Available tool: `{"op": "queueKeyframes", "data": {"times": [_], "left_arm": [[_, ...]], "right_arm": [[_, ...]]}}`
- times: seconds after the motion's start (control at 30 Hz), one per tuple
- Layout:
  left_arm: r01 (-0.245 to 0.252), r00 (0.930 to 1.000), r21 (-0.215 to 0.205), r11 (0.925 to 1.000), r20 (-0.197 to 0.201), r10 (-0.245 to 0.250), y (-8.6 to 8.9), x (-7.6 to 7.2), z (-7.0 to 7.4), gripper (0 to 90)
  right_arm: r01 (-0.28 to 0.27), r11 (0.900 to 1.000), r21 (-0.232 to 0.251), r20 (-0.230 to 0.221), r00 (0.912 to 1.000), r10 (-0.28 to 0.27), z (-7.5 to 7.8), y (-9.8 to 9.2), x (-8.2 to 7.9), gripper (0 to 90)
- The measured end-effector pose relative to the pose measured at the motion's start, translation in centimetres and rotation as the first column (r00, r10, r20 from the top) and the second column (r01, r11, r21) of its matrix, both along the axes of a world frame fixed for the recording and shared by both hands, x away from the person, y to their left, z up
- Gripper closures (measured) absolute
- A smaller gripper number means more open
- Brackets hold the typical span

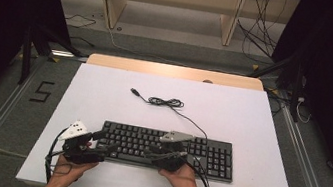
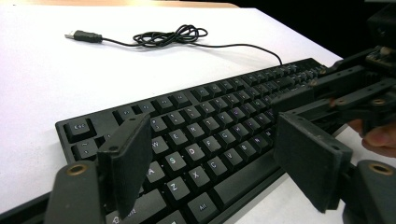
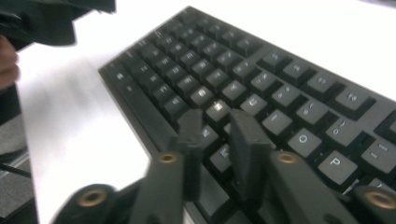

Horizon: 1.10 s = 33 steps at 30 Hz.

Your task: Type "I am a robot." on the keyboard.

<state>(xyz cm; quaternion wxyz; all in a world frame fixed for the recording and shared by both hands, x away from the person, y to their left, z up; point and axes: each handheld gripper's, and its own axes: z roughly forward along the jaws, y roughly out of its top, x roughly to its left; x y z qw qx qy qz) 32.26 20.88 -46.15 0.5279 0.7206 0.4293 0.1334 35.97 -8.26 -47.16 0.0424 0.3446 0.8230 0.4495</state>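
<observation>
From above, the keyboard [image 1: 168,150] sat flat near the table's [image 1: 103,93] front edge, nothing lifted yet as far as I could tell, cable [image 1: 165,102] coiled behind it. Left gripper [image 2: 224,158] gaped wide over the keyboard's left end keys. Right gripper [image 3: 219,140] hovered narrow, slightly apart, above the middle keys, gripping nothing.
</observation>
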Motion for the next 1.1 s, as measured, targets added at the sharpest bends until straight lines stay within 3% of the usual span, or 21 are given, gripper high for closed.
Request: {"op": "queueKeyframes", "data": {"times": [0.03, 0.2, 0.33, 0.57, 0.73, 0.97, 1.1], "left_arm": [[-0.001, 1.0000, 0.000, 1.0000, 0.000, 0.001, 0.0, 0.0, 0.0, 27.4], [-0.002, 1.0000, 0.001, 1.0000, 0.001, 0.002, 0.0, 0.0, 0.0, 27.4], [-0.003, 1.0000, 0.002, 1.0000, 0.003, 0.003, 0.1, 0.0, 0.0, 27.3], [-0.006, 1.0000, 0.003, 1.0000, 0.001, 0.006, 0.1, 0.1, -0.1, 27.3], [-0.007, 1.0000, 0.003, 1.0000, 0.003, 0.007, 0.1, 0.1, 0.0, 27.3], [-0.007, 1.0000, 0.004, 1.0000, 0.003, 0.007, 0.1, 0.1, 0.0, 27.4], [-0.008, 1.0000, 0.005, 1.0000, 0.004, 0.008, 0.1, 0.1, 0.0, 27.3]], "right_arm": [[0.000, 1.000, 0.000, 0.000, 1.0000, 0.000, 0.0, 0.0, 0.0, 65.3], [-0.004, 1.000, 0.008, -0.005, 1.0000, 0.004, 0.5, 0.1, -0.1, 44.9], [-0.010, 1.000, 0.010, -0.002, 0.9999, 0.010, 0.5, 0.2, -0.3, 38.8], [-0.035, 0.999, 0.021, 0.002, 0.9994, 0.035, 0.7, 0.4, -0.7, 36.4], [-0.047, 0.999, 0.014, 0.002, 0.9989, 0.047, 0.6, 0.6, -0.9, 42.5], [-0.054, 0.998, -0.028, 0.017, 0.9984, 0.055, 0.5, 0.9, -1.4, 66.3], [-0.059, 0.998, -0.034, 0.022, 0.9980, 0.060, 0.4, 0.9, -1.5, 72.1]]}}
